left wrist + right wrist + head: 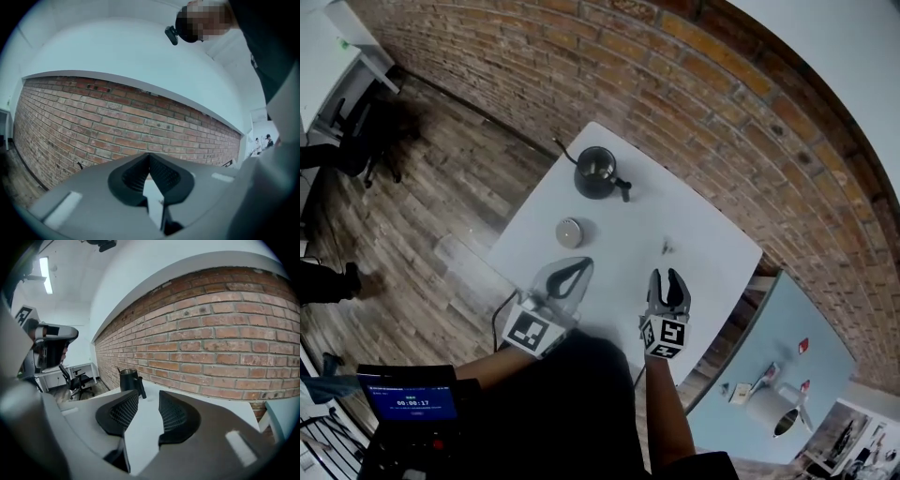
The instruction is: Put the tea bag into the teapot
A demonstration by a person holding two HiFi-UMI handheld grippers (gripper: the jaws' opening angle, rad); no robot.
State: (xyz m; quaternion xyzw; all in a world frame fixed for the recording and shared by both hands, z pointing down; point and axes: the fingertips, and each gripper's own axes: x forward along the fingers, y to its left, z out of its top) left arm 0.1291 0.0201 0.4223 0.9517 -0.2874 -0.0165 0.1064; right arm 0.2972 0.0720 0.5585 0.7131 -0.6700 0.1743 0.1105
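Observation:
On the white table (703,225), a black teapot (598,173) stands open-topped near the far corner. Its round grey lid (569,232) lies on the table in front of it. The small tea bag (667,247) lies to the right, out in the open. My left gripper (584,263) hovers just short of the lid with its fingertips touching and nothing between them. My right gripper (667,275) sits a little short of the tea bag, jaws apart and empty. In the right gripper view the teapot (130,379) shows beyond the left jaw of my right gripper (148,397).
A brick wall (694,103) runs behind the table. To the right stands a second, light-blue table (811,314) with a few small items. An office chair (375,131) is on the wooden floor at far left. A small screen (412,403) sits at the bottom left.

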